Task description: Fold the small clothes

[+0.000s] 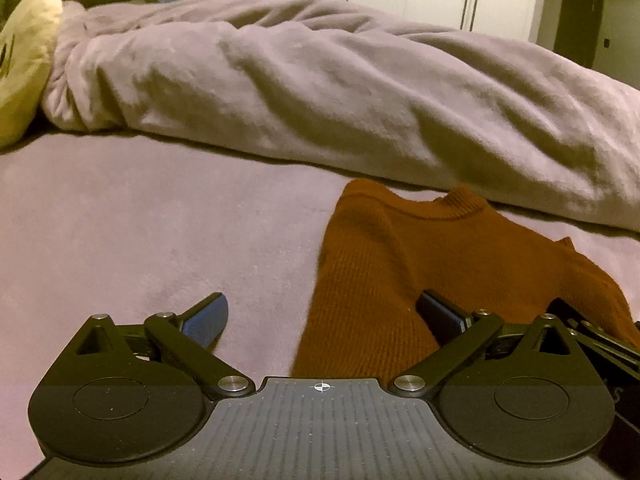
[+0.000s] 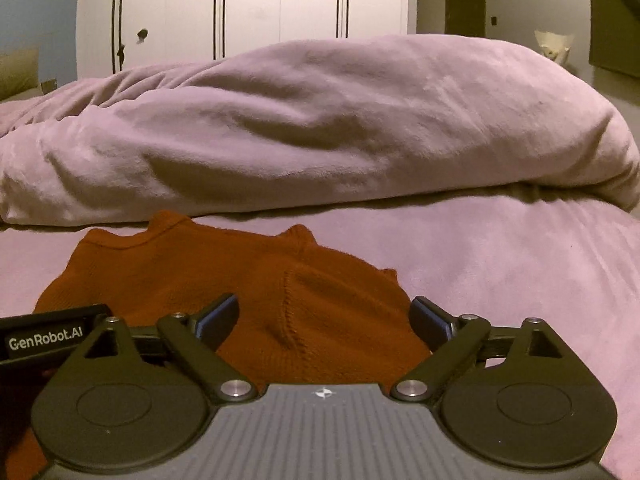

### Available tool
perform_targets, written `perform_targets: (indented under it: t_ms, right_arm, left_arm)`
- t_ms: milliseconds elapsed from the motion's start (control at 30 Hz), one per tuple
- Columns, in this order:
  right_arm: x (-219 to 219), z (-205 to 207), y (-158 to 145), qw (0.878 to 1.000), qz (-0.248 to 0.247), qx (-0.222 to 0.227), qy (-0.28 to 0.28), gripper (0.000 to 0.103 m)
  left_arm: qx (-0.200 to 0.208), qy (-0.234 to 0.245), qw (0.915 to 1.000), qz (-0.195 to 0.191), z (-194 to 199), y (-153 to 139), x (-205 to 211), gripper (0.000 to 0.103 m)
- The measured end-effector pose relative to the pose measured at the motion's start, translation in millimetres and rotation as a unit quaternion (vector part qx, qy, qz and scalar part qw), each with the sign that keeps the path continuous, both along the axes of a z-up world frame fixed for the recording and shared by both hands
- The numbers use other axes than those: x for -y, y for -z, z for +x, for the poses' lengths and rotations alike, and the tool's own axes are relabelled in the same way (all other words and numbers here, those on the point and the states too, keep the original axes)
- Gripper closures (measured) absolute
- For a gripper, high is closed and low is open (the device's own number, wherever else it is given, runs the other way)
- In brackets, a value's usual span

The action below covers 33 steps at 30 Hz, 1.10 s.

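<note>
Mauve plush bedspread (image 2: 500, 264), white wardrobe (image 2: 248, 4) beyond

Rust-orange knit sweater (image 2: 224, 280) lies rumpled, collar toward the top, lower centre-left of the right wrist frame.

Hand-held gripper (image 2: 324, 320): black linkages, silver screws, blue pads (image 2: 218, 316), white "GenRobot.AI" lettering.

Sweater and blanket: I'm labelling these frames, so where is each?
Sweater (image 2: 320, 280): right wrist view, on the knit body below the collar.
Blanket (image 1: 320, 92): left wrist view, on the middle of the bunched folds.
</note>
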State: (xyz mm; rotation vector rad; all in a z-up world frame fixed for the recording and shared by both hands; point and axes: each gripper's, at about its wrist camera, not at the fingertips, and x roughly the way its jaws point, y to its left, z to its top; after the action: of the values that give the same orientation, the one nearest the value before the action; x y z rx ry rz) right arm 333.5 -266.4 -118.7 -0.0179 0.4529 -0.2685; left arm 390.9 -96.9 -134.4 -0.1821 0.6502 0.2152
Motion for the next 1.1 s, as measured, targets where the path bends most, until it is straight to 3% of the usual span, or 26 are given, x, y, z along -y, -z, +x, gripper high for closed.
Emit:
perform_targets:
  t_ms: [167,300,433,500,600,800,867,967,1033,1100]
  right_arm:
    - [10.8,4.6,9.6,0.999,0.035,0.006,-0.001,0.006]
    - [7.4,6.2,11.8,0.999,0.029,0.012,0.004,0.005]
    - [9.0,9.3,0.3,0.999,0.039,-0.012,0.004,0.004]
    - [21.2,11.0,-9.0,0.995,0.087,-0.037,-0.013,0.004]
    - [49.4,1.9,-27.4,0.979,0.183,-0.087,-0.036,0.004]
    - [82.4,-58.5,-36.5,0.954,0.262,-0.122,-0.08,0.004]
    - [86.2,-67.1,-34.2,0.945,0.291,-0.12,-0.092,0.004]
    - [90.5,-60.1,-33.2,0.933,0.322,-0.123,-0.103,0.004]
    - [93.0,-51.0,-32.0,0.922,0.345,-0.13,-0.115,0.008]
    - [94.1,-43.7,-30.8,0.914,0.359,-0.136,-0.13,0.019]
  left_arm:
    - [0.019,-0.007,0.9998,0.002,-1.1,6.8,2.0,0.0]
    - [0.015,-0.008,0.9999,-0.002,0.2,2.5,0.6,0.0]
    - [-0.016,0.032,0.9961,-0.08,-1.0,-14.0,-24.8,0.0]
    - [-0.045,0.058,0.9913,-0.11,-6.9,-28.4,-39.9,0.0]
    - [-0.053,0.095,0.9853,-0.131,-30.2,-50.8,-59.1,0.0]
    - [-0.085,0.188,0.9591,-0.194,-61.3,-56.9,-70.5,0.0]
    - [-0.104,0.194,0.9534,-0.206,-55.5,-49.1,-65.2,0.0]
    - [-0.117,0.193,0.9393,-0.258,-42.1,-37.0,-66.3,0.0]
    - [-0.121,0.194,0.9277,-0.295,-33.1,-29.1,-68.2,0.0]
    - [-0.125,0.193,0.9177,-0.324,-25.6,-20.6,-67.7,0.0]
